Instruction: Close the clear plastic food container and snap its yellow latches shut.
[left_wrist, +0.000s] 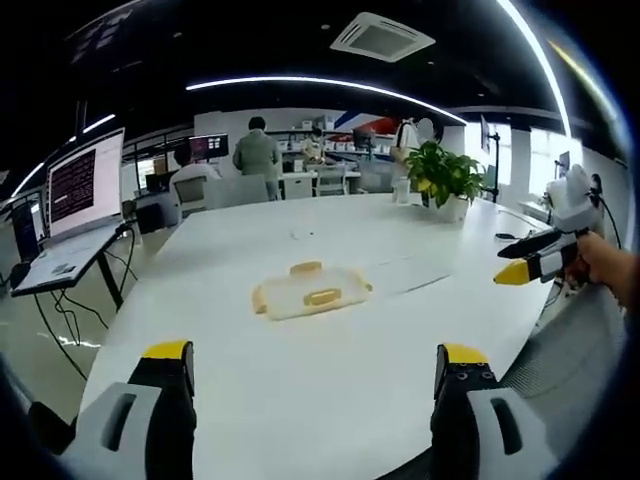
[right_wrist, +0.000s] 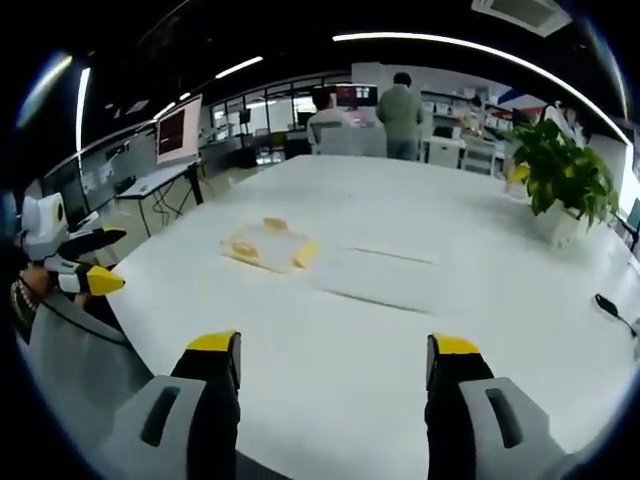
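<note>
A clear plastic food container (left_wrist: 310, 291) with yellow latches lies flat on the white table (left_wrist: 330, 390), well ahead of my left gripper (left_wrist: 315, 365), whose jaws stand wide apart and empty. In the right gripper view the same container (right_wrist: 268, 245) sits ahead and to the left of my right gripper (right_wrist: 330, 360), also open and empty. The right gripper (left_wrist: 530, 262), held by a hand, shows at the right edge of the left gripper view. The left gripper (right_wrist: 85, 268) appears at the left edge of the right gripper view.
A potted plant (left_wrist: 445, 180) stands at the table's far right. A laptop (left_wrist: 80, 200) on a stand is off to the left. People (left_wrist: 258, 155) stand at desks beyond the table. A flat clear sheet (right_wrist: 385, 275) lies beside the container. A dark cable (right_wrist: 615, 308) lies at the right.
</note>
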